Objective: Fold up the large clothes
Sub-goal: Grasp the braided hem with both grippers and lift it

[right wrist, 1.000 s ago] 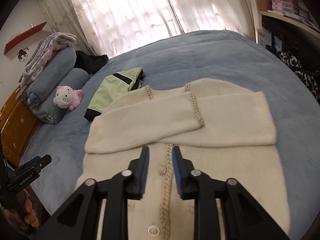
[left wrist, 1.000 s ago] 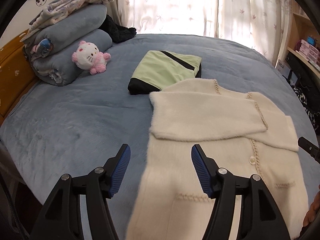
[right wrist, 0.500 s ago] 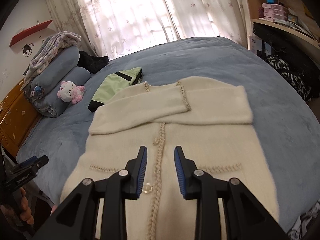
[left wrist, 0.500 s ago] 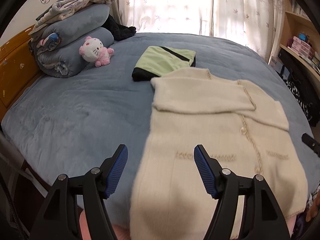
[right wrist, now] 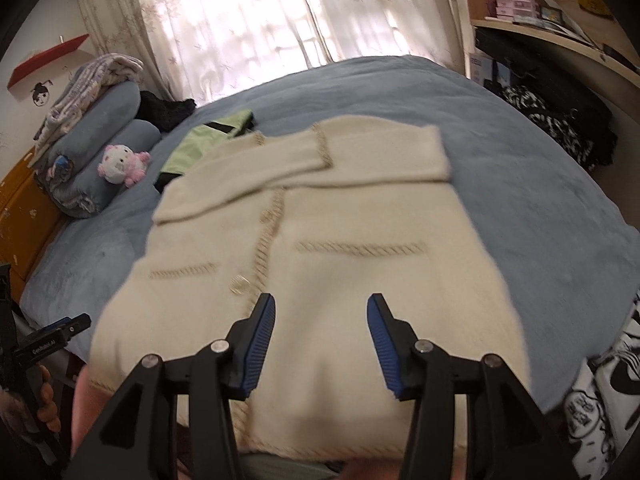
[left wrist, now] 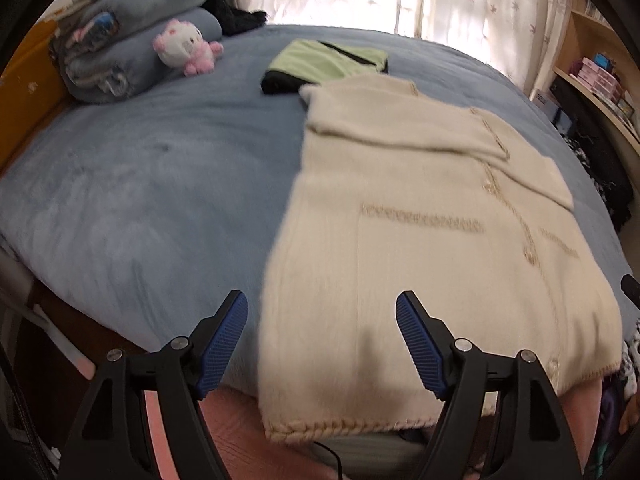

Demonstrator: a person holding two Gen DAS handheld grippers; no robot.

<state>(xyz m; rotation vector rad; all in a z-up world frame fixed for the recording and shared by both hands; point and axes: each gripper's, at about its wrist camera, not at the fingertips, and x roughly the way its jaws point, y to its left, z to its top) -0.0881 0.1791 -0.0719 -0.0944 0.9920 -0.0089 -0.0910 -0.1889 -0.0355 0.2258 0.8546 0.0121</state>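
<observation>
Hand-held grippers (left wrist: 322, 334) (right wrist: 321, 330) opening; sweater (right wrist: 340, 280) hem, prob. untouched.

Both the left gripper (left wrist: 322, 340) and right gripper (right wrist: 321, 344) have drawn back toward the cardigan's (right wrist: 320, 248) hem, jaws opening.

Cream cardigan (right wrist: 328, 280) is fuzzy matt knit with braided beige trim and a glossy button (right wrist: 239, 283) — bed cover (left wrist: 160, 184) soft blue plush, folded green garment (left wrist: 324, 65) smooth cloth, headboard (left wrist: 24, 80) glossy orange wood, gripper pads (left wrist: 224, 344) ribbed blue rubber on matt black plastic.
</observation>
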